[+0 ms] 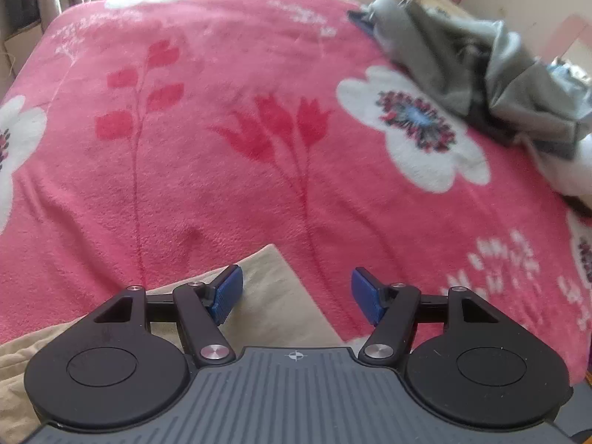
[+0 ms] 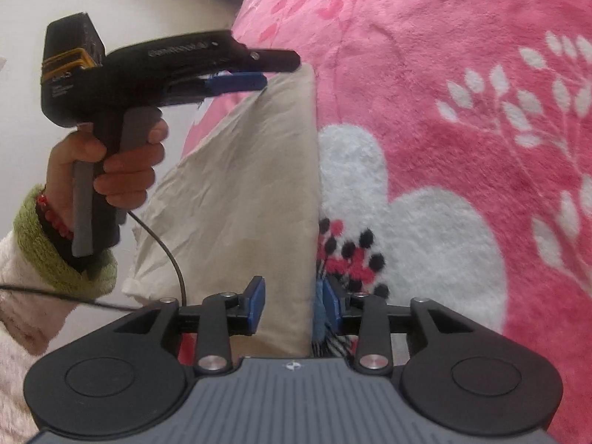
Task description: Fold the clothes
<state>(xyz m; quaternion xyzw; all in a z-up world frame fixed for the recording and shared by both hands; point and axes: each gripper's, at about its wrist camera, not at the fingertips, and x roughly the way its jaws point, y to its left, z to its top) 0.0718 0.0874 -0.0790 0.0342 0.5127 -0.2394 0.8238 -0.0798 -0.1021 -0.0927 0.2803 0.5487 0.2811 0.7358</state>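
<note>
Left wrist view looks down on a pink flowered blanket (image 1: 222, 170) spread over the bed, with a corner of beige cloth (image 1: 273, 296) lying just under the left claw (image 1: 296, 294). That claw stands spread, its blue pads (image 1: 227, 294) clear of the fabric, nothing between them. A crumpled grey pile (image 1: 518, 85) waits at the far right edge of the bed, well apart from the beige piece. From the right wrist, the cloth (image 2: 251, 192) shows as a long folded panel with a straight crease running away from the camera, and the left claw (image 2: 255, 77) hovers at its far corner, gripped by a hand (image 2: 118, 162) in a green cuff. The right claw (image 2: 292, 309) sits at the near end, jaws parted, with the cloth's edge between the pads but not visibly squeezed. I judge a fold has just been laid and both claws are letting go. Next comes either another fold across this panel, which needs fresh pinches at two corners, or a reach for the grey pile.
</note>
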